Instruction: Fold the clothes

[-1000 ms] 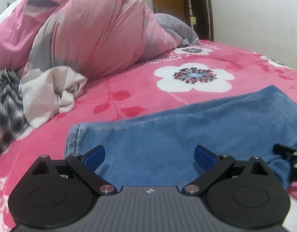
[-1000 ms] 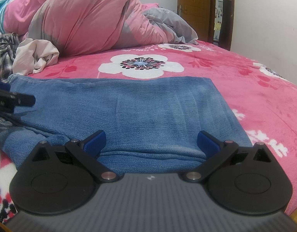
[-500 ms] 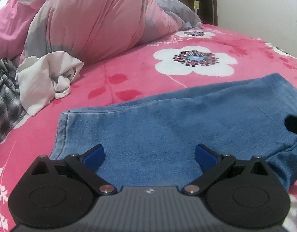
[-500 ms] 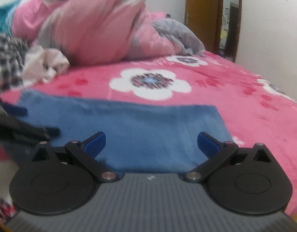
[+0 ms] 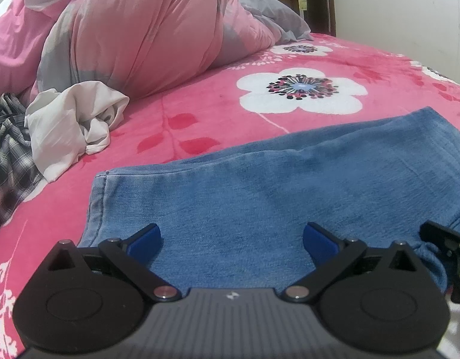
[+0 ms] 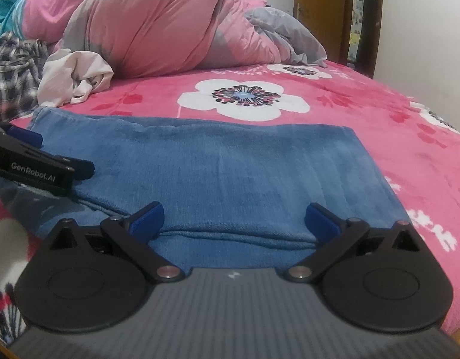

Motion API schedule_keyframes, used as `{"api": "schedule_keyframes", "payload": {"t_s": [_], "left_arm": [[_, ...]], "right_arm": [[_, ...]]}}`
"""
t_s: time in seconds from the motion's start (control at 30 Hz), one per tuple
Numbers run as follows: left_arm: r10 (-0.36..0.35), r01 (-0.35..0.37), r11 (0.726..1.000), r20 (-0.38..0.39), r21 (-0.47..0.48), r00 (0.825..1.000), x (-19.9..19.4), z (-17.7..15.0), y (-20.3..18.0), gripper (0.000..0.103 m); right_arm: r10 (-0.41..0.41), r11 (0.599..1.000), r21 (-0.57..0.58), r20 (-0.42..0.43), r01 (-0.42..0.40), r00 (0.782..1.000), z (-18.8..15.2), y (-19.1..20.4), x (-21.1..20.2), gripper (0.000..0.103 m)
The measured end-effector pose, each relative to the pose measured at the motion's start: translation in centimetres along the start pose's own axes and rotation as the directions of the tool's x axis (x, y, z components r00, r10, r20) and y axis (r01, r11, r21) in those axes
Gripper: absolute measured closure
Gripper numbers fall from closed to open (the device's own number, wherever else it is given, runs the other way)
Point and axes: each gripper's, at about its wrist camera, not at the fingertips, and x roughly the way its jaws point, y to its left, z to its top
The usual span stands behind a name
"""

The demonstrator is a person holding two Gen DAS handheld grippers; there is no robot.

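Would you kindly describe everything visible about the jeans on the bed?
The jeans are faded blue denim, lying flat and folded on the pink floral blanket. A stitched hem shows at their left end, and layered folded edges run along the near side. Both grippers, left and right, hang open over them; whether they touch is unclear.

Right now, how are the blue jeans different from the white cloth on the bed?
The jeans are blue denim; the white cloth is thin and pale. The jeans lie flat and folded in layers; the white cloth sits crumpled in a heap. The jeans cover much more of the bed. Both rest on the pink flowered blanket.
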Motion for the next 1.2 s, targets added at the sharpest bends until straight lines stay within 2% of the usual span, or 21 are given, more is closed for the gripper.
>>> {"api": "schedule_keyframes", "payload": {"t_s": [0.33, 0.53, 0.7, 0.8, 0.83, 0.87, 0.97, 1.2], "left_arm": [[0.008, -0.008, 1.000, -0.001, 0.006, 1.000, 0.0, 0.0, -0.2, 0.000], [0.015, -0.015, 1.000, -0.002, 0.010, 1.000, 0.0, 0.0, -0.3, 0.000], [0.015, -0.015, 1.000, -0.002, 0.010, 1.000, -0.1, 0.0, -0.3, 0.000], [0.016, -0.016, 1.000, -0.001, 0.010, 1.000, -0.1, 0.0, -0.3, 0.000], [0.015, -0.015, 1.000, -0.001, 0.009, 1.000, -0.1, 0.0, -0.3, 0.000], [0.015, -0.015, 1.000, -0.001, 0.009, 1.000, -0.1, 0.0, -0.3, 0.000], [0.014, -0.014, 1.000, -0.001, 0.008, 1.000, -0.1, 0.0, -0.2, 0.000], [0.012, -0.012, 1.000, 0.002, 0.004, 1.000, 0.0, 0.0, -0.2, 0.000]], "right_arm": [[0.019, 1.000, 0.011, -0.019, -0.018, 1.000, -0.5, -0.7, -2.1, 0.001], [0.024, 0.978, 0.208, 0.047, -0.034, 0.999, 1.0, -5.5, -4.8, 0.002], [0.019, 0.918, 0.392, 0.105, -0.059, 0.994, 2.0, -10.7, -5.7, 0.003], [0.033, 0.854, 0.516, 0.059, -0.059, 0.998, 1.7, -13.8, -4.5, 0.010], [0.044, 0.827, 0.559, 0.045, -0.062, 0.998, 1.3, -14.6, -4.1, 0.016], [0.059, 0.794, 0.604, 0.031, -0.066, 0.998, 0.9, -15.4, -3.6, 0.024], [0.105, 0.690, 0.720, -0.002, -0.071, 0.995, -0.7, -17.1, -2.6, 0.035], [0.201, 0.471, 0.873, 0.031, -0.125, 0.979, -4.0, -18.2, -2.3, 0.043]]}}
